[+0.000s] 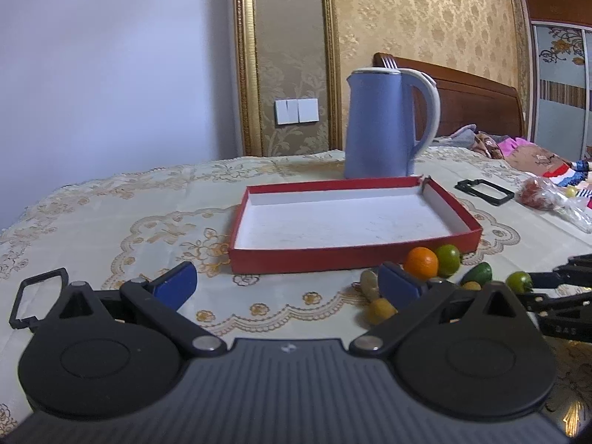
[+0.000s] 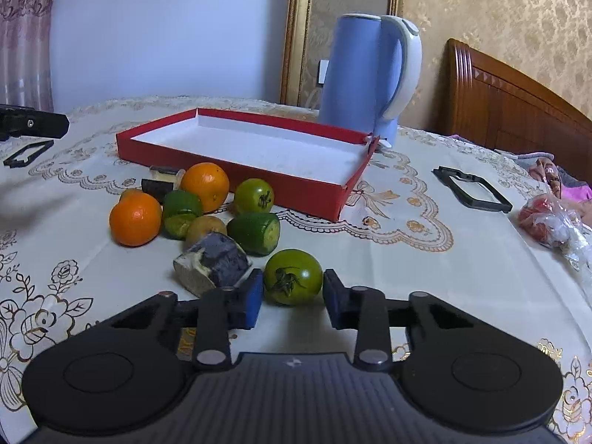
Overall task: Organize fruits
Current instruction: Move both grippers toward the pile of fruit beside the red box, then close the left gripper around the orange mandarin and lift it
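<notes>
Right gripper (image 2: 292, 298) jaws clamp green tomato (image 2: 293, 276); red tray (image 2: 236, 162) beyond.

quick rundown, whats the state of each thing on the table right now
red box: open, empty
kettle: upright, lid closed
green tomato: between the right gripper's fingers, resting on the cloth
right gripper: shut on the green tomato
left gripper: open wide, holding nothing
oranges: whole, loose on the cloth
plastic bag: crumpled, something red inside
</notes>
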Available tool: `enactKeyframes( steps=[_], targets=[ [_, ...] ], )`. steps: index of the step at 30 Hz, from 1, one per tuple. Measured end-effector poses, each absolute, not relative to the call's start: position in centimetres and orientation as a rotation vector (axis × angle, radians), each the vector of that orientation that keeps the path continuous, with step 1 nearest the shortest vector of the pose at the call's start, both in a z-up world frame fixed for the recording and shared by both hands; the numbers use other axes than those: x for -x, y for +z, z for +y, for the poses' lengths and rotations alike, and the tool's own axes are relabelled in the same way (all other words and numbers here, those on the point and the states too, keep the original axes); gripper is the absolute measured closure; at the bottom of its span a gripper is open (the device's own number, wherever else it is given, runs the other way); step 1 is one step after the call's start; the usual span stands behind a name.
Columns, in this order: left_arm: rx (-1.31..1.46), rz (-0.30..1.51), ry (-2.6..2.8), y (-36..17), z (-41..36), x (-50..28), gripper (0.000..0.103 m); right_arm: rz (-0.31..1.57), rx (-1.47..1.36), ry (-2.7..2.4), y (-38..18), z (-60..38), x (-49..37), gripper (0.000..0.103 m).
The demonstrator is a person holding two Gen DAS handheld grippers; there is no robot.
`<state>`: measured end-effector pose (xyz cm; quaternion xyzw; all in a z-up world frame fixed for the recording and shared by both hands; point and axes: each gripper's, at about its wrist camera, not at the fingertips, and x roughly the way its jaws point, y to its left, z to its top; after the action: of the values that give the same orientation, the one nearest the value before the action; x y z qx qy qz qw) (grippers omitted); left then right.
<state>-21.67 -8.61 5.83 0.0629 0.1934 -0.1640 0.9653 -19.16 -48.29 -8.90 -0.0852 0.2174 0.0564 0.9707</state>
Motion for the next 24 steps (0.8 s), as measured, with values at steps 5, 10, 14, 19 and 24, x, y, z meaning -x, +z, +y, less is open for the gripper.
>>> enactKeyframes(
  steps=[5, 10, 14, 19, 24],
  targets=[
    [-0.137, 0.420, -0.378, 5.4, -10.0, 22.4, 0.000, 0.408, 0.156, 0.110, -9.3, -48.6, 19.7, 0.071],
    [-0.209, 0.471, -0.446, 3.9, -13.0, 23.2, 0.000, 0.392, 0.100, 0.099, -9.1, -49.4, 19.8, 0.071],
    [-0.254, 0.505, -0.498, 2.9, -15.2, 23.6, 0.000, 0.382, 0.075, 0.097, -9.1, -49.7, 19.9, 0.071],
    [-0.267, 0.526, -0.539, 2.3, -17.5, 23.6, 0.001, 0.371, 0.075, 0.096, -9.2, -49.7, 20.0, 0.071],
    [-0.255, 0.593, -0.532, 1.2, -18.6, 22.0, 0.012, 0.374, 0.060, 0.106, -9.2, -49.9, 20.1, 0.071]
  ],
)
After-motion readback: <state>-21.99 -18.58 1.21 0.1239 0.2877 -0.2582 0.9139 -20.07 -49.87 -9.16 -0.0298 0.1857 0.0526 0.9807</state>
